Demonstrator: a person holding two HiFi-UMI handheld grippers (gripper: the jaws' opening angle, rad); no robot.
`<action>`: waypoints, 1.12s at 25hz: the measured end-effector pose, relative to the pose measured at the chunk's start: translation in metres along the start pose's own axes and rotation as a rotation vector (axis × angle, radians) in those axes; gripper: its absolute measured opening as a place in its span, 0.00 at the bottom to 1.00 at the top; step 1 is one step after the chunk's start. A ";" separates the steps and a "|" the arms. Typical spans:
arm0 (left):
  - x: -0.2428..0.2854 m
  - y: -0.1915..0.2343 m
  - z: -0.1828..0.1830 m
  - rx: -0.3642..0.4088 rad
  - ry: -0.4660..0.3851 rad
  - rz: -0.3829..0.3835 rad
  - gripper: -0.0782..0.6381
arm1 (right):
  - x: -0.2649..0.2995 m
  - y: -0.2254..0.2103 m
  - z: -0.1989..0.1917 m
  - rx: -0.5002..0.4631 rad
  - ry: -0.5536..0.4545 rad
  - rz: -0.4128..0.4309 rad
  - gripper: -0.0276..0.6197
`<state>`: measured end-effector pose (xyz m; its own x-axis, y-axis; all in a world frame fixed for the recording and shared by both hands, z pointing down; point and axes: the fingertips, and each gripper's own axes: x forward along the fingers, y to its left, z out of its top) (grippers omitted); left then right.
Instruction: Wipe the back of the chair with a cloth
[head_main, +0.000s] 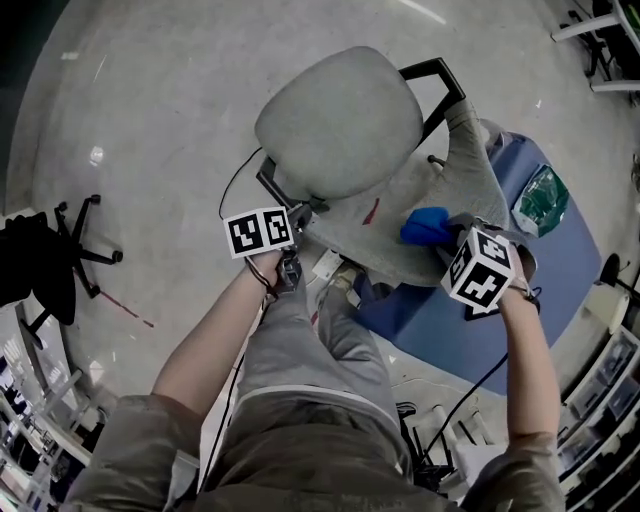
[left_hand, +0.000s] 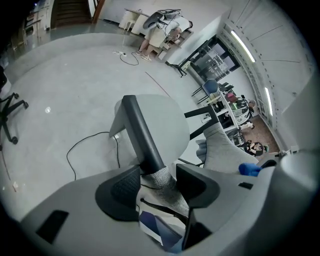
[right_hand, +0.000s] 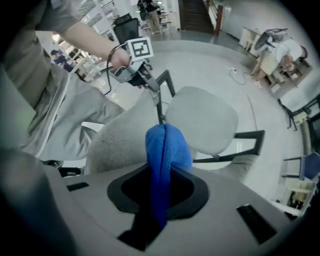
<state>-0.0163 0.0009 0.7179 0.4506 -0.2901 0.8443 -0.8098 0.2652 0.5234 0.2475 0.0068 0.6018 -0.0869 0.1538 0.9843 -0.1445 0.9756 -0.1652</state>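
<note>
Jaws of the right gripper (right_hand: 162, 185) were closed tight on a folded blue cloth (right_hand: 167, 145), whose bunched end stuck out past the tips. Left gripper (left_hand: 159, 182): jaws stood fairly wide, but a grey fabric corner of the chair's backrest (head_main: 390, 235), beside the black armrest (left_hand: 142, 132), filled the gap and both pads appeared to press on it. I read this as a steadying hold.

In the head view the cloth lay over the right part of the backrest, near its upper edge. Contact with the fabric could not be confirmed. The seat (head_main: 340, 120) lay beyond, away from the person.

Step, as judged: cloth being brought to the backrest, wiping about to begin or just begun. Next move likely calls for pressing the cloth flat on the fabric and sweeping it across toward the left gripper, which holds the chair against swivelling.
</note>
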 end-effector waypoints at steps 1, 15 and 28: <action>0.000 0.000 0.000 0.000 0.001 -0.004 0.45 | 0.007 0.014 0.011 -0.019 -0.010 0.058 0.18; 0.002 -0.002 -0.002 -0.003 0.020 -0.056 0.46 | 0.038 0.077 0.115 -0.161 -0.158 0.328 0.18; 0.006 -0.002 -0.004 -0.005 0.040 -0.087 0.48 | 0.025 -0.047 -0.043 -0.119 0.282 0.084 0.18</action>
<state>-0.0103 0.0017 0.7226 0.5338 -0.2749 0.7997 -0.7653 0.2451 0.5951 0.2944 -0.0284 0.6365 0.1855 0.2555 0.9488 -0.0302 0.9666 -0.2544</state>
